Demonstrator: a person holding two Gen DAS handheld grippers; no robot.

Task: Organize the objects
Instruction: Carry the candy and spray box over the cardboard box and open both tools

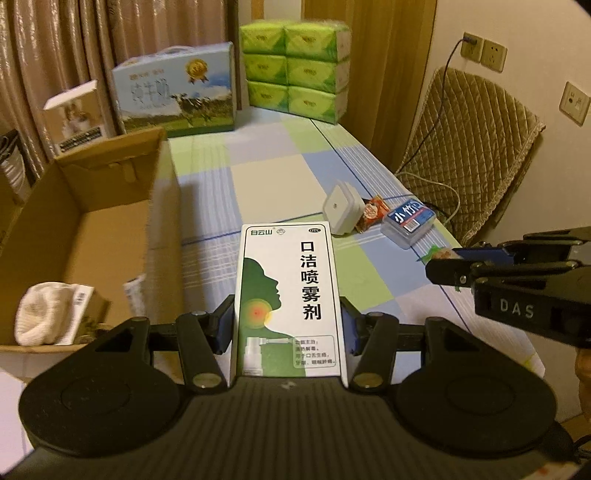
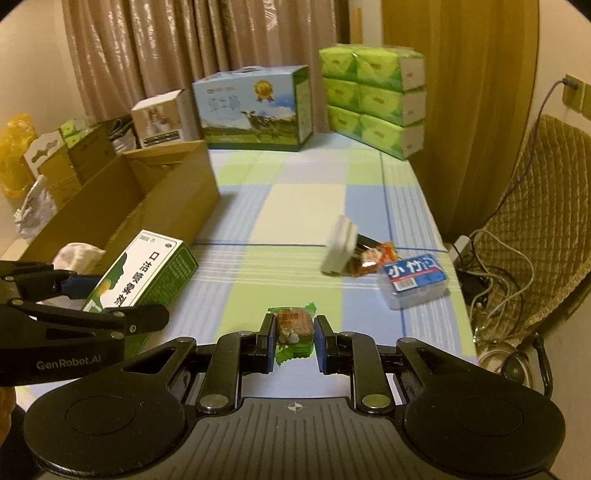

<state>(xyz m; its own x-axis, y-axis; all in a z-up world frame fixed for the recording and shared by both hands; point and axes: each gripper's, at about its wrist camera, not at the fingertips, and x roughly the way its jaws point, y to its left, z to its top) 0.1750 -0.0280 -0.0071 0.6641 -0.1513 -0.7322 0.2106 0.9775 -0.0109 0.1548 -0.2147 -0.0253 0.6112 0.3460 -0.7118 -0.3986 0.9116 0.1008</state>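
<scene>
Left gripper (image 1: 288,328) clamps my throat-spray box (image 1: 288,295); right gripper (image 2: 294,338) pinches a green-wrapped candy (image 2: 294,326). Cardboard box (image 1: 92,221) sits left; a white case (image 2: 340,245), snack packet (image 2: 375,258) and toothpick box (image 2: 412,280) lie ahead.

Checked table (image 2: 306,206): cardboard box (image 2: 173,192), toothpick case (image 2: 412,282), perhaps charger (image 2: 338,245).

Pleated beige curtains (image 2: 166,48) hang along the far wall, a wooden wardrobe (image 2: 461,92) stands far right. A pale wall (image 1: 517,22) on the right carries sockets (image 1: 493,54). A quilted chair (image 1: 476,147) stands beside the checked bed (image 1: 266,173).
</scene>
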